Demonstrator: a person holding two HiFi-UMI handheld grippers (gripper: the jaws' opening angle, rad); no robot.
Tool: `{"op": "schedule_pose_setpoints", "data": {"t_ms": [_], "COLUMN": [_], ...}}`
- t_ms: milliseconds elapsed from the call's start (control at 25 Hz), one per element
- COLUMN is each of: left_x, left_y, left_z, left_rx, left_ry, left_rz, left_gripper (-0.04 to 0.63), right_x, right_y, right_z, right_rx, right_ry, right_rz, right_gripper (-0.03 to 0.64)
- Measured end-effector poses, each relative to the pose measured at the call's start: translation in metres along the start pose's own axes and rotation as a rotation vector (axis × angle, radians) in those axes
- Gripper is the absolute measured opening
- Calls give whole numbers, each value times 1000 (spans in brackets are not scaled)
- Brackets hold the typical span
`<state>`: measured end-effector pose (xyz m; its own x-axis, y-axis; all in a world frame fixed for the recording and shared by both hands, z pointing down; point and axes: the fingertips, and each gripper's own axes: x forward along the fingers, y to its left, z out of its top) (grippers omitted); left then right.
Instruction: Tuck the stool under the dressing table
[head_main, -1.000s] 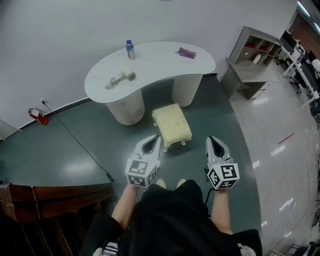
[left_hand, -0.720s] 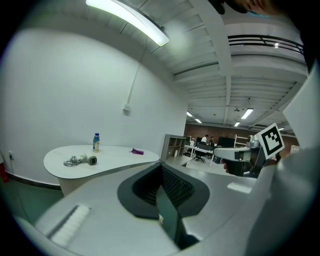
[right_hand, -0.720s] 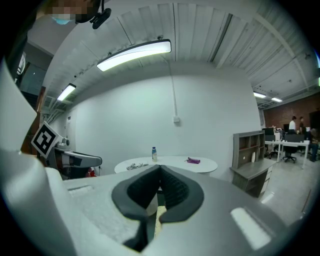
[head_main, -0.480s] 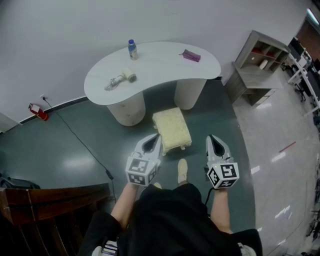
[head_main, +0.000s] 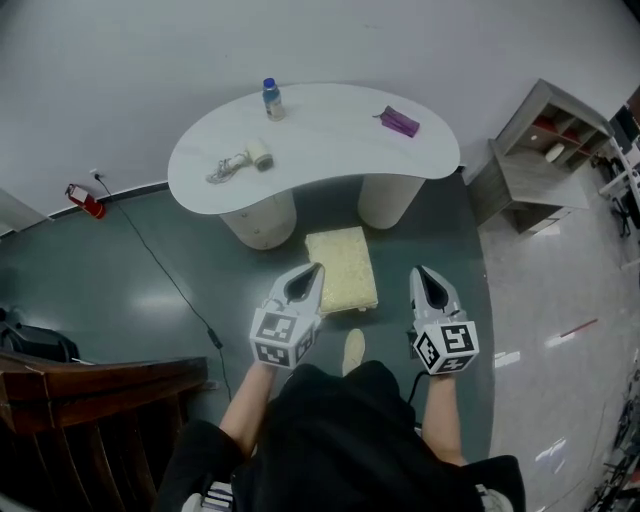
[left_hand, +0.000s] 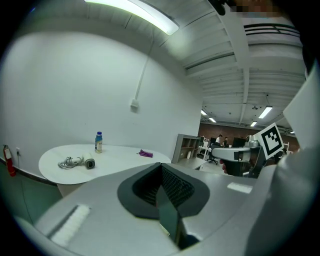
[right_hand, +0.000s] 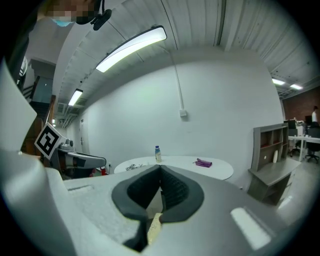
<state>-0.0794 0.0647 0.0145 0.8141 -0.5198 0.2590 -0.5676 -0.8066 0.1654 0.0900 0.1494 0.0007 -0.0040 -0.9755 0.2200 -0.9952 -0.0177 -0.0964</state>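
Observation:
A cream padded stool (head_main: 341, 270) stands on the grey-green floor just in front of the white kidney-shaped dressing table (head_main: 330, 150), between its two round pedestals (head_main: 259, 220). My left gripper (head_main: 317, 268) is shut and empty, its tip over the stool's left edge in the head view. My right gripper (head_main: 420, 272) is also shut and empty, a little to the right of the stool. Both point toward the table (left_hand: 55, 159) (right_hand: 220, 167). In both gripper views the stool is mostly hidden behind the jaws.
On the table lie a small bottle (head_main: 270, 98), a hair dryer with its cord (head_main: 240, 162) and a purple item (head_main: 399, 122). A black cable (head_main: 165, 275) runs across the floor at the left. A grey shelf unit (head_main: 545, 150) stands at the right, a wooden piece (head_main: 90, 385) at lower left.
The person has stepped closer to the table, so both grippers have moved forward; the left tip now overlaps the stool's left edge. A foot now shows below the stool.

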Motion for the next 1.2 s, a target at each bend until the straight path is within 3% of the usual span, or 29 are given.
{"op": "schedule_pose_setpoints", "data": {"t_ms": [360, 720, 1200], "left_x": [55, 107, 139], "left_y": [1, 10, 43], "left_z": [-12, -30, -69], "left_rx": [-71, -107, -134], "left_ry": [58, 87, 136], "left_rz": [103, 184, 229], "left_gripper": [6, 6, 6], "right_x": [60, 112, 168], "right_y": [-52, -76, -97], "right_z": [-14, -33, -85], "right_rx": [24, 25, 54], "right_ry": [61, 100, 190], "right_rz": [128, 242, 251], "right_gripper": [2, 2, 2]}}
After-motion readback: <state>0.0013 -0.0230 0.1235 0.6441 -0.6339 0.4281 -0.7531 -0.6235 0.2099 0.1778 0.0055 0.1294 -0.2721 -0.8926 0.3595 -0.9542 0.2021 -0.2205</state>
